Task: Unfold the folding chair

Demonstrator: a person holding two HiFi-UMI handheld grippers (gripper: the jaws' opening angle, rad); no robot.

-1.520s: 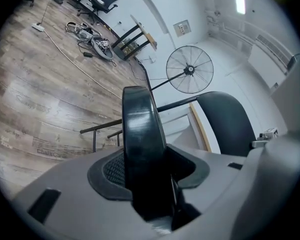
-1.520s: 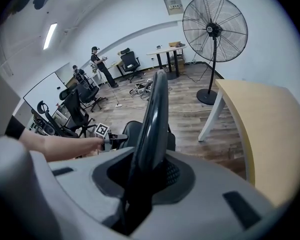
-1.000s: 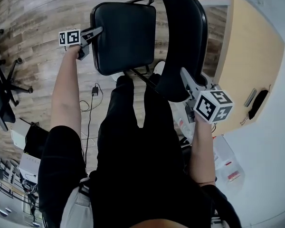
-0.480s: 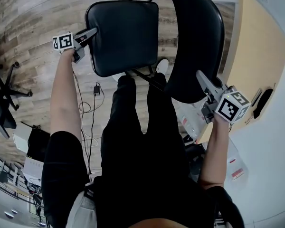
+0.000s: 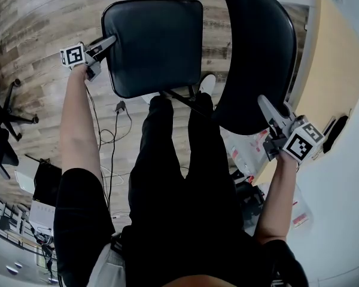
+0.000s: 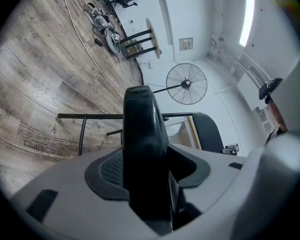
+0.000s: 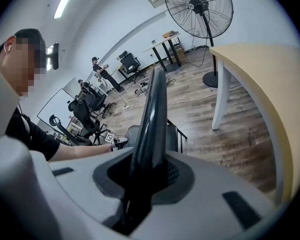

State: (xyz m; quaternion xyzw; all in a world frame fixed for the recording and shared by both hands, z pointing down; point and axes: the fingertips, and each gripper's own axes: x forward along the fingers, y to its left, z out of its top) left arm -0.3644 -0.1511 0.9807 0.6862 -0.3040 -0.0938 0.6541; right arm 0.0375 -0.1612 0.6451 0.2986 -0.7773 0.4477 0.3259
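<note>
The black folding chair stands before the person's legs, its padded seat (image 5: 152,43) at upper centre and its curved backrest (image 5: 257,58) to the right. My left gripper (image 5: 109,40) is shut on the seat's left edge; that padded edge (image 6: 145,144) fills the gap between the left gripper's jaws (image 6: 146,184). My right gripper (image 5: 264,105) is shut on the backrest's lower right rim. In the right gripper view the thin backrest rim (image 7: 152,114) runs up from between the jaws of the right gripper (image 7: 140,179). The chair's metal frame tube (image 6: 90,116) shows over the wood floor.
A light wooden table (image 5: 341,70) stands close at the right of the chair. An office chair (image 5: 6,118) is at the left, with cables (image 5: 116,115) on the floor. Packages (image 5: 245,151) lie by the table. A standing fan (image 7: 200,6) and people (image 7: 97,66) are farther off.
Both grippers have moved apart and lower: the left further left with the seat, the right further right and down with the backrest. Seat and backrest stand wider apart.
</note>
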